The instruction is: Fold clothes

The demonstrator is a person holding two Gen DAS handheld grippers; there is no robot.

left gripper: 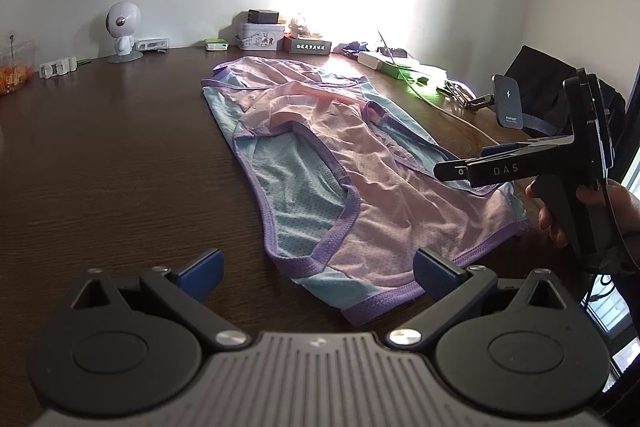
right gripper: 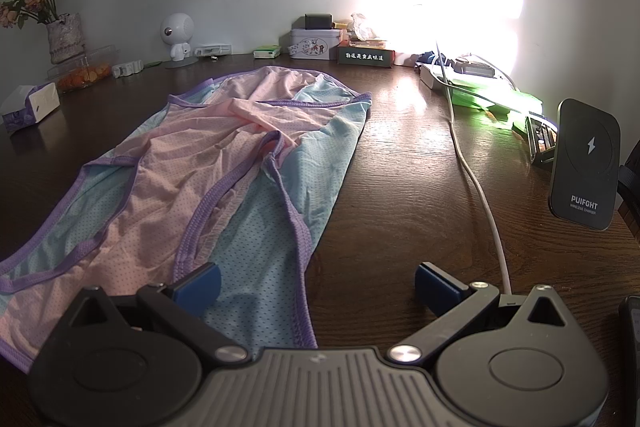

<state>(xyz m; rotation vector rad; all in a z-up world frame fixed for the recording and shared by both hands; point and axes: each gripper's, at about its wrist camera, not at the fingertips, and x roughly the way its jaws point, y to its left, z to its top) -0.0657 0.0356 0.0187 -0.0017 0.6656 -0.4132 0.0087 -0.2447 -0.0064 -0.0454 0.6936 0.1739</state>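
- Dark wood table (left gripper: 100, 155) against a white wall, with small clutter along the far edge.
- Pink and blue top (left gripper: 320, 163) with purple trim, spread out flat in the middle of the table, not yet folded.
- Looks thin, soft and light, full of tiny holes; likely floppy, quick to wrinkle and slide on the smooth wood.
- Best held by the thick purple trim at the near corners or armholes, 1 side for each gripper.
- Left gripper (left gripper: 318, 273) spread wide, holding nothing, just over the near hem.
- Right gripper (right gripper: 318, 285) spread wide too, holding nothing, low over the blue side of the top.
- "DAS" on the right gripper's side, seen from the left view.
- "PUIFGHT WIRELESS CHARGER" on the black charger (right gripper: 586, 163) at the right.
- Small writing on the green box (right gripper: 365, 57) at the back, too small to read.
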